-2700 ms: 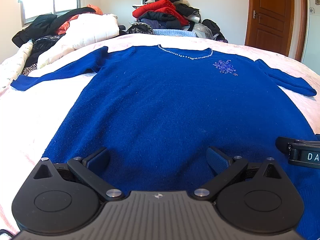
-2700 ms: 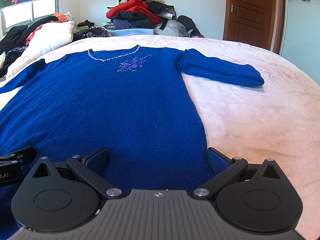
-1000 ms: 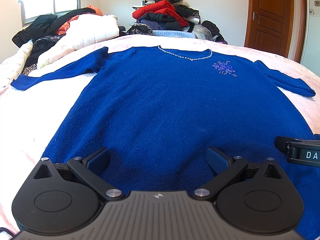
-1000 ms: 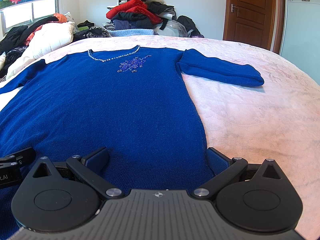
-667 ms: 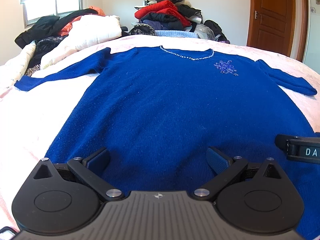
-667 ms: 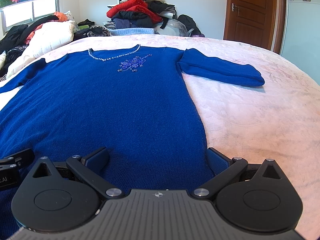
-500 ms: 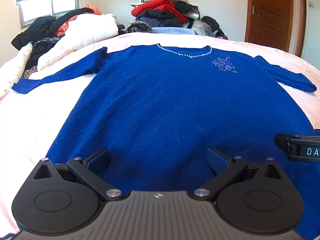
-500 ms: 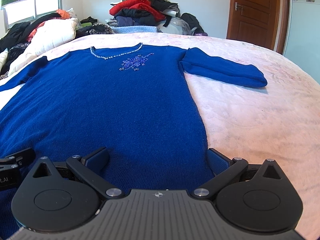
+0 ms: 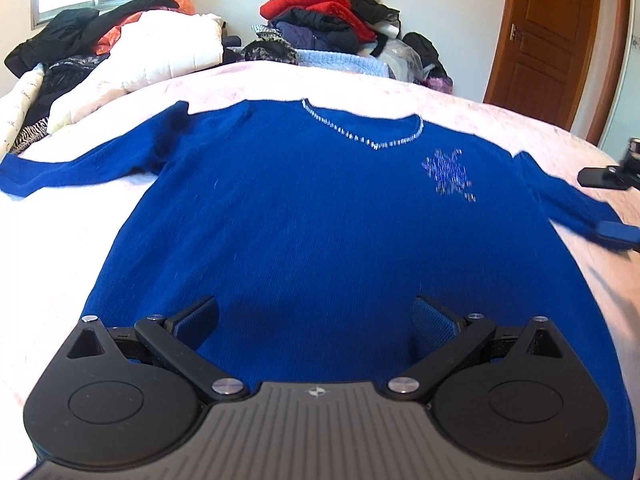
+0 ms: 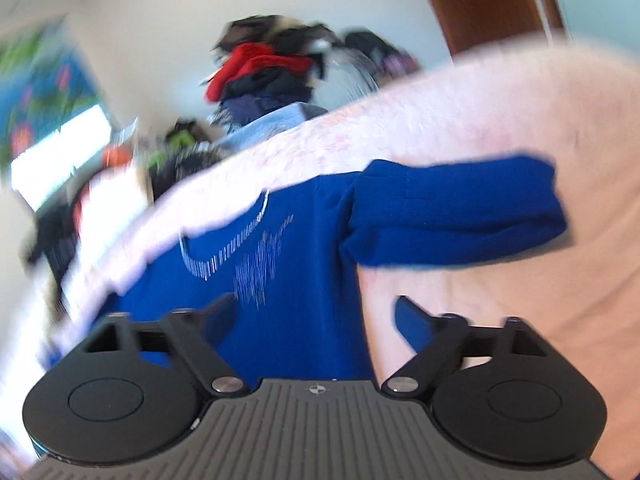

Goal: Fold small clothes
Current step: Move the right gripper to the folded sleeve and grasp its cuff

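Observation:
A blue knit sweater [image 9: 312,216] lies flat, front up, on the pink bed, with a beaded neckline [image 9: 360,136] and a beaded flower [image 9: 450,174]. My left gripper [image 9: 316,320] is open and empty over the sweater's lower body. My right gripper [image 10: 316,320] is open and empty, tilted, above the sweater's right side [image 10: 296,280], close to its right sleeve [image 10: 452,216]. The right gripper's fingers [image 9: 616,232] also show at the far right edge of the left wrist view, by the sleeve. The right wrist view is blurred.
The pink bedspread [image 9: 48,248] surrounds the sweater. A pile of clothes [image 9: 328,20] sits at the far end, with a white quilt [image 9: 168,52] and dark garments at the back left. A wooden door [image 9: 548,36] stands at the back right.
Both grippers have moved forward up the sweater. The right gripper has gone furthest, tilting and reaching the right sleeve. Both stay open.

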`<state>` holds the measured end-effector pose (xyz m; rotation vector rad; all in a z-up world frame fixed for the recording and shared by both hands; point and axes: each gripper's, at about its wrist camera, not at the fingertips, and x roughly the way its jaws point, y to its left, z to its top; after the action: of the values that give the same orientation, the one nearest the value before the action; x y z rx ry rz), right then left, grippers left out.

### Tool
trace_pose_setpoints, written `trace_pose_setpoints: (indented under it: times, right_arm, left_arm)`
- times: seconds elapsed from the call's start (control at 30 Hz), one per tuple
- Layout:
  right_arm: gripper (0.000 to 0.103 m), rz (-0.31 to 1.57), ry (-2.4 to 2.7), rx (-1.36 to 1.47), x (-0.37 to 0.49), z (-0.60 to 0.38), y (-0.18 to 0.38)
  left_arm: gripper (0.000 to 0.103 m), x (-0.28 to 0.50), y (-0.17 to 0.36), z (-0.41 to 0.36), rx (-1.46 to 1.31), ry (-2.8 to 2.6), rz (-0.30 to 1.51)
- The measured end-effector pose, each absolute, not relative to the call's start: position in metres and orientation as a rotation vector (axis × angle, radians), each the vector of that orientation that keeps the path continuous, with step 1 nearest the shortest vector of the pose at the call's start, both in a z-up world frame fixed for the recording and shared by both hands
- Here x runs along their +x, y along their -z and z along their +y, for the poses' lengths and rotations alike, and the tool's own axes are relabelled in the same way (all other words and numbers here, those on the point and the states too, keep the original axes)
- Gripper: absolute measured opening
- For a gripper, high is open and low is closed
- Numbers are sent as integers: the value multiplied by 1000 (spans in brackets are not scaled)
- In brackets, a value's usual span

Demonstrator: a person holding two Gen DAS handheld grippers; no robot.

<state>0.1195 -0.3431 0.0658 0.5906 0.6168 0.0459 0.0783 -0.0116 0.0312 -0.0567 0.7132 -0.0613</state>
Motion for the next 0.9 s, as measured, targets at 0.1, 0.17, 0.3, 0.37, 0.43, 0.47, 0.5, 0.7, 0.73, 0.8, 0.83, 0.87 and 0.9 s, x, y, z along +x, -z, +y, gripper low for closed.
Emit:
trace_pose_setpoints:
  times: [0.1, 0.17, 0.3, 0.37, 0.43, 0.47, 0.5, 0.7, 0.73, 0.8, 0.83, 0.87, 0.9]
  right_arm:
    - [64, 655, -64, 809, 159, -378, -54]
    - [63, 649, -72, 897, 176, -389, -45]
    - [62, 669, -41, 979, 207, -401, -29]
    - [62, 700, -14, 1023, 218, -408, -18]
    - [60, 747, 14, 1055, 227, -409, -4]
    - [60, 746, 15, 1063, 230, -408, 1]
    - [60, 740, 6, 1065, 232, -406, 3]
    - [60, 683, 17, 1147, 245, -415, 4]
    - [58, 672, 20, 1149, 245, -416, 4]
    - [49, 660, 30, 1123, 246, -416, 4]
    - [40, 659, 44, 1108, 246, -415, 4]
    - [31, 657, 55, 1102, 246, -415, 6]
    - [28, 653, 59, 1109, 246, -416, 9]
  left_arm:
    - [103, 86, -30, -16, -54, 69, 713]
    - [103, 89, -28, -17, -57, 73, 719]
    - [103, 97, -23, -19, -54, 56, 735]
    - [103, 103, -20, -19, -59, 46, 751]
    - [103, 108, -19, -19, -65, 36, 757]
    - [103, 110, -19, -19, -67, 33, 756]
    - [103, 112, -20, -20, -71, 32, 754]
    - [103, 123, -27, -25, -98, 52, 744]
    - [103, 125, -28, -27, -104, 59, 742]
    - [103, 131, -31, -30, -133, 86, 743]
    - [103, 135, -34, -32, -155, 104, 743]
    - [103, 139, -38, -33, -186, 132, 744]
    - [103, 144, -42, -33, -225, 165, 744]
